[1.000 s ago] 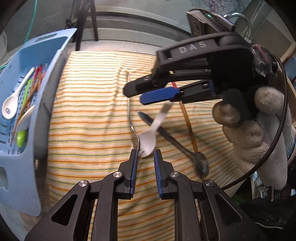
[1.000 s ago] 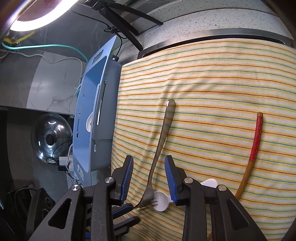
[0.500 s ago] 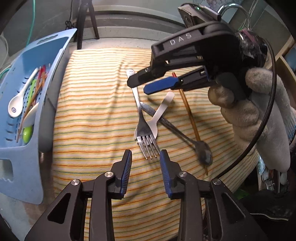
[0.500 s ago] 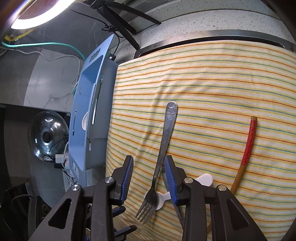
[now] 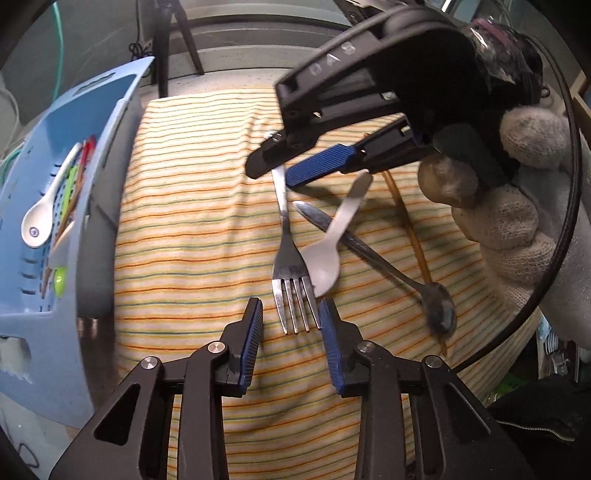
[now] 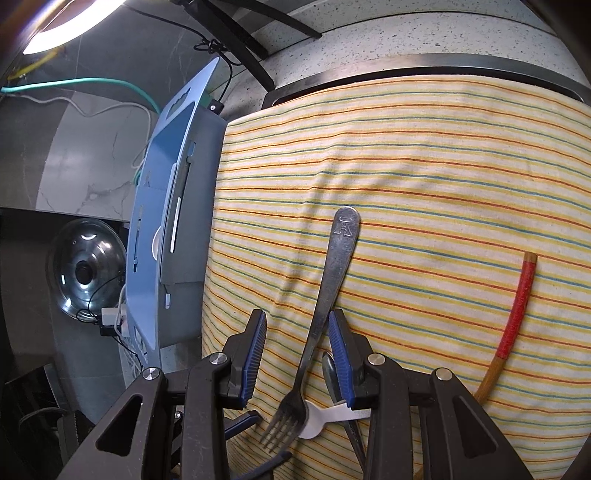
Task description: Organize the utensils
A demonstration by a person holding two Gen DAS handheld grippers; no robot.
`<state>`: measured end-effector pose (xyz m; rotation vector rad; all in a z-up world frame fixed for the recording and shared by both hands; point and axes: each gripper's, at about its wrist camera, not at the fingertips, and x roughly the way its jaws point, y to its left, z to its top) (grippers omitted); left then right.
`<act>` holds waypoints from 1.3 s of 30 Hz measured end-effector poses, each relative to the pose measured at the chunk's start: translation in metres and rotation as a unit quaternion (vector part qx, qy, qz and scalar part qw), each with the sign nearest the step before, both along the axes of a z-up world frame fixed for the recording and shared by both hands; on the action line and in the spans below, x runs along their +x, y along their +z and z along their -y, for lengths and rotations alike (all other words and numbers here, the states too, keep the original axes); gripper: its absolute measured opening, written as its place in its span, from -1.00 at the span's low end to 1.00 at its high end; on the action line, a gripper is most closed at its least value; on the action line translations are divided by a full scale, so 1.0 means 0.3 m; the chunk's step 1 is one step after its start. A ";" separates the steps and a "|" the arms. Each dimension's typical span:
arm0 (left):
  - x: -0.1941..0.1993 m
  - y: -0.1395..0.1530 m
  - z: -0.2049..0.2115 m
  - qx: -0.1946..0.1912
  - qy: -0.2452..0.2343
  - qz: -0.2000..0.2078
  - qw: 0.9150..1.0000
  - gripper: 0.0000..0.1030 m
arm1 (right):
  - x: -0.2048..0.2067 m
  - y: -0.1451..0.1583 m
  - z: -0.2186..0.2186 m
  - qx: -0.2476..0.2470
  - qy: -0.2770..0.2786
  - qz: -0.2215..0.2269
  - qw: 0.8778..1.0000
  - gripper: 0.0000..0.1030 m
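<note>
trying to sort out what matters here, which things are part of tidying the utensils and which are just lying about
Part of the job:
metal fork
white plastic spoon
metal spoon
red-handled chopstick
blue tray, already holding utensils
left gripper, jaws open around the fork tines
right gripper, jaws open astride the fork handle

Just lying about:
striped cloth
pot lid
green cable

Bright overhead ring lamp (image 6: 62, 27) glares at the right wrist view's far left; strong fisheye bending, dark corners, blurred blue plastic basket (image 5: 55, 236) edge.
</note>
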<state>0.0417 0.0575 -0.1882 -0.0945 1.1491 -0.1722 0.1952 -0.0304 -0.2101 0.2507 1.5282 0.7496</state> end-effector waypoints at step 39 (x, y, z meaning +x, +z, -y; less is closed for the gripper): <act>-0.063 0.108 -0.110 -0.007 0.015 0.060 0.998 -0.55 | -0.041 0.086 -0.113 0.031 -0.010 -0.004 0.999 -0.84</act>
